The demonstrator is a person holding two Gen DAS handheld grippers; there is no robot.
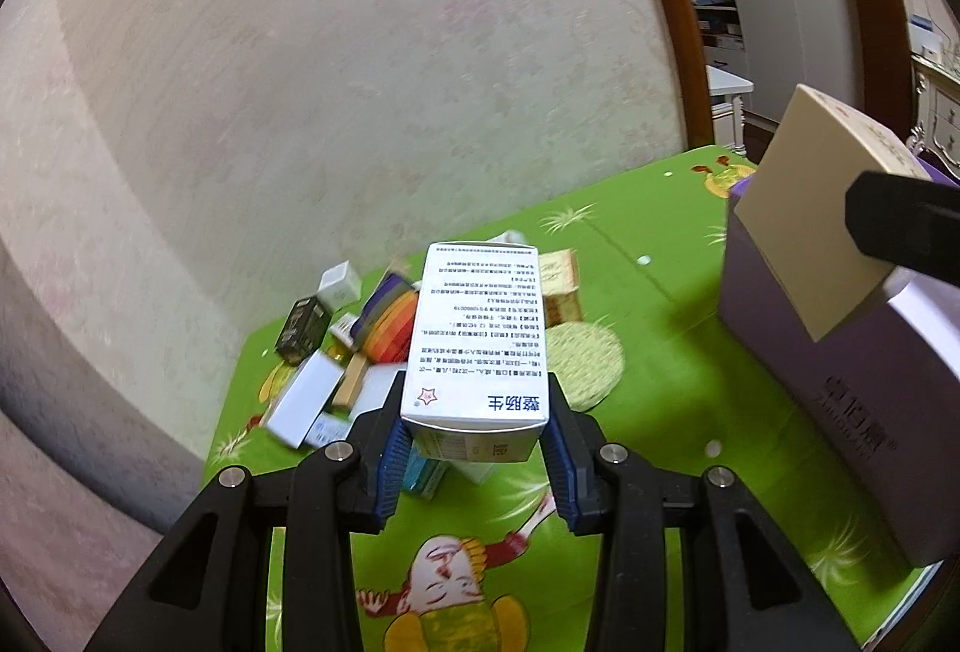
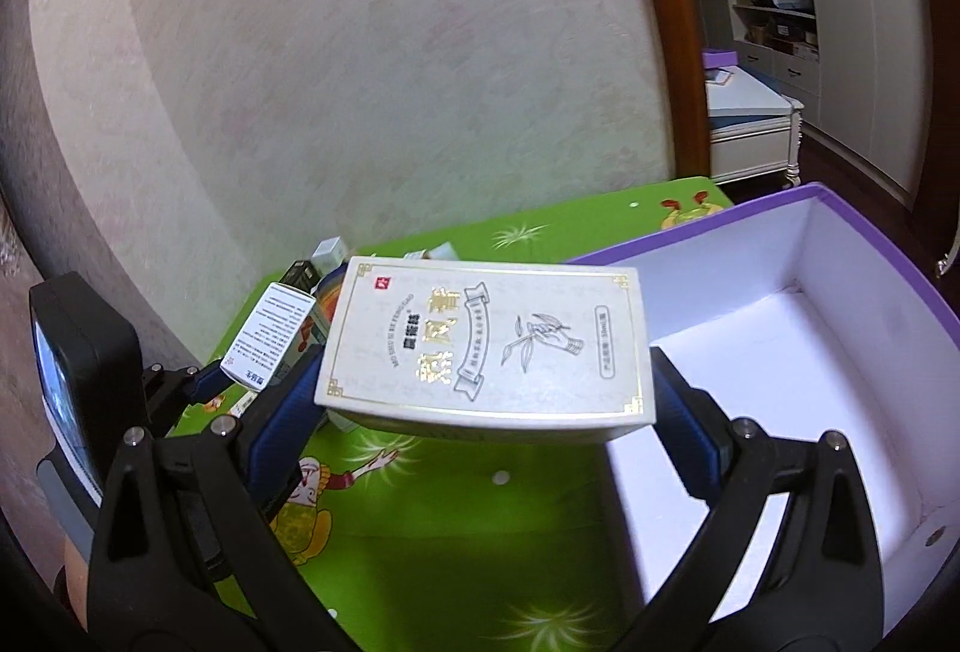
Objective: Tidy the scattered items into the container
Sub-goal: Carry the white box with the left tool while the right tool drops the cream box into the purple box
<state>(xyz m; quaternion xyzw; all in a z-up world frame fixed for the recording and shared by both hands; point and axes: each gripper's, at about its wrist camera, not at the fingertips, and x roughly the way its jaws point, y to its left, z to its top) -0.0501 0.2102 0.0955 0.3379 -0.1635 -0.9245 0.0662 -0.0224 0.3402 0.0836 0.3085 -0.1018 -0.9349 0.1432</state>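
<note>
The right claw (image 2: 486, 406) grips the cream box (image 2: 486, 346) crosswise, beside the purple container (image 2: 840, 352) at the table's right edge. The left claw (image 1: 474, 448), apparently farther off, clamps the white box (image 1: 477, 334).

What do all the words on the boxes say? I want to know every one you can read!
"整肠生": white box in the left gripper; its small print is unreadable.
"MO SHU SI RE FENG GAO": cream box in the right gripper; large gold characters unclear.
Purple container: logo blurred.
</note>
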